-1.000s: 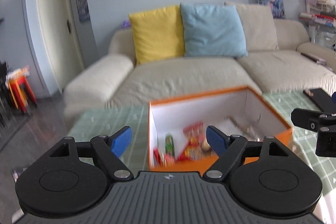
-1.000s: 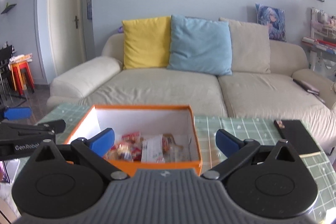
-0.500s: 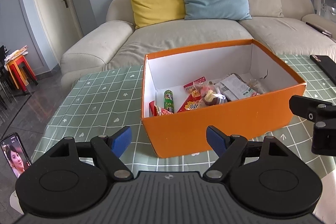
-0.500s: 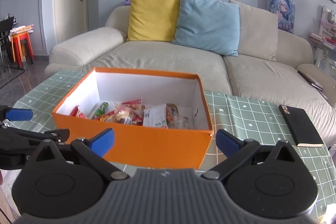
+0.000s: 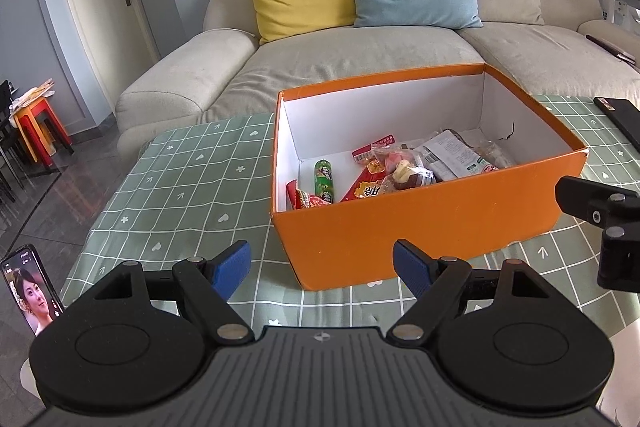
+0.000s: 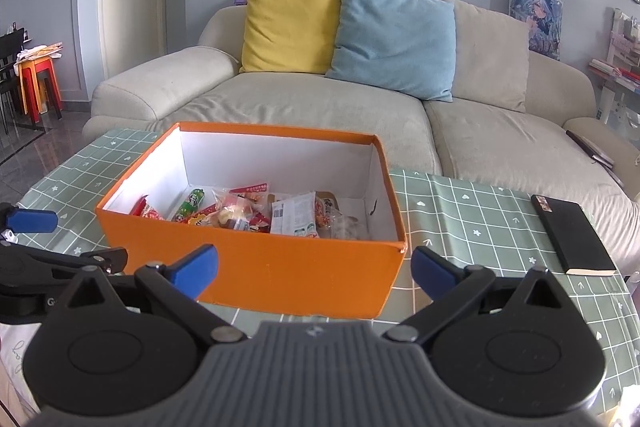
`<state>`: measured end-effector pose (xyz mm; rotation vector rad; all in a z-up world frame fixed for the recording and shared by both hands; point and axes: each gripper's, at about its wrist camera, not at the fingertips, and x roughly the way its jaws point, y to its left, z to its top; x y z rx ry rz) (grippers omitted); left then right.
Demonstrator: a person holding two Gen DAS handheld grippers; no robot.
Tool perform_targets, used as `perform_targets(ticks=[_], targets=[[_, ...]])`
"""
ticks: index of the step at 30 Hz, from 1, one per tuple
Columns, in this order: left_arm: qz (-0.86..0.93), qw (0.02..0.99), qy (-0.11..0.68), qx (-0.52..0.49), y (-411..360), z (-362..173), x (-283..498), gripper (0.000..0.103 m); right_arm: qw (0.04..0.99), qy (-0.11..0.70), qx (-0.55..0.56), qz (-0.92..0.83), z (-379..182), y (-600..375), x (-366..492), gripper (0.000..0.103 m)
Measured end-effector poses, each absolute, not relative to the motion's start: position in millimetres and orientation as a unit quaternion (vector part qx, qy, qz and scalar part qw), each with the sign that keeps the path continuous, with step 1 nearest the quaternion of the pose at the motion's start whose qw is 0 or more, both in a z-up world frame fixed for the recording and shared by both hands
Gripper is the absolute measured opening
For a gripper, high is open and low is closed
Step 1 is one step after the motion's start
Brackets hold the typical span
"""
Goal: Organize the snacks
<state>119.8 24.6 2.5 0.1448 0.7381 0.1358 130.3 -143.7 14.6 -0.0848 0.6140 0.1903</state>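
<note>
The snack packets [image 5: 404,167] are lying heaped in the orange box [image 5: 420,231] on the bench [image 5: 180,187], ahead of and below both grippers. The left gripper [image 5: 322,265] and right gripper [image 6: 314,267] are both hovering with jaws spread wide and empty. The green tube snack [image 5: 324,175] is lying lengthwise away from the left gripper, seemingly the nearer one.

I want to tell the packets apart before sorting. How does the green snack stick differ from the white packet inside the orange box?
The green snack stick is small, narrow and tube-shaped; the white packet is broader and flat. The stick lies alone on the bare box floor toward the left end; the white packet lies in the heap of wrappers toward the right. The stick is green with dark print; the packet is white with small print and green at one end. Both lie inside the orange box, untouched by either gripper.
</note>
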Motion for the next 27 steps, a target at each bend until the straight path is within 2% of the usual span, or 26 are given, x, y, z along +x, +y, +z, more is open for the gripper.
perform_targets(ticks=[27], targets=[[0.066, 0.929, 0.359, 0.064, 21.4, 7.7, 118.0, 0.094, 0.946, 0.302, -0.054, 0.101, 15.9, -140.1, 127.5, 0.099]])
